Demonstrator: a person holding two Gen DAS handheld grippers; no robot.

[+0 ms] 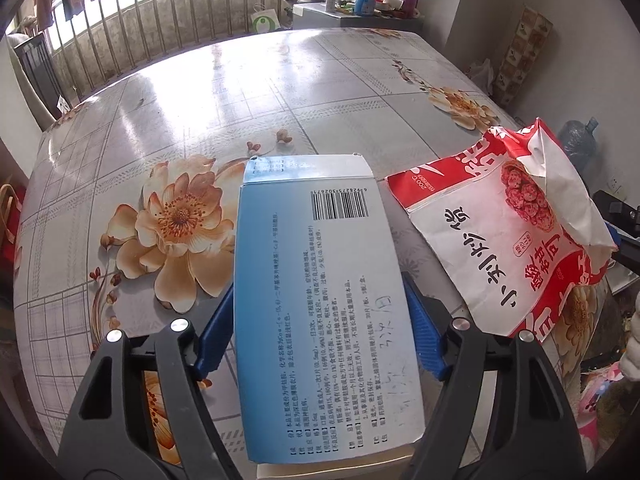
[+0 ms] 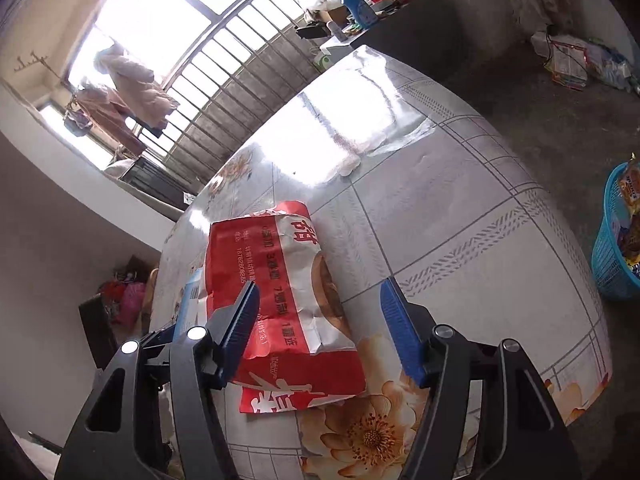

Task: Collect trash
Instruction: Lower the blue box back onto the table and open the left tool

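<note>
left wrist view: left gripper [image 1: 320,320] clamped on the two long edges of a blue-and-white medicine box [image 1: 320,304], blue pads [image 1: 425,340] pressed to its sides, barcode end toward 12 o'clock. box held tilted above the floral tablecloth [image 1: 200,120]. red-and-white snack bag [image 1: 508,240] at 3 o'clock of the box, just beside it, lying crumpled on the table with its torn mouth toward 2 o'clock.

right wrist view: right gripper [image 2: 320,320] standing wide, nothing pinched. snack bag [image 2: 288,308] flat on the cloth between the fingers but hugging the 9 o'clock one; whether that finger [image 2: 240,332] touches the bag cannot be told. 3 o'clock finger well clear, over bare cloth. corner of the medicine box [image 2: 191,300] visible at 9 o'clock of the bag. blue plastic basket [image 2: 612,252] off the table edge at 3 o'clock, already holding wrappers.

background at 12 o'clock: barred window [image 2: 224,72] with hanging clothes.
</note>
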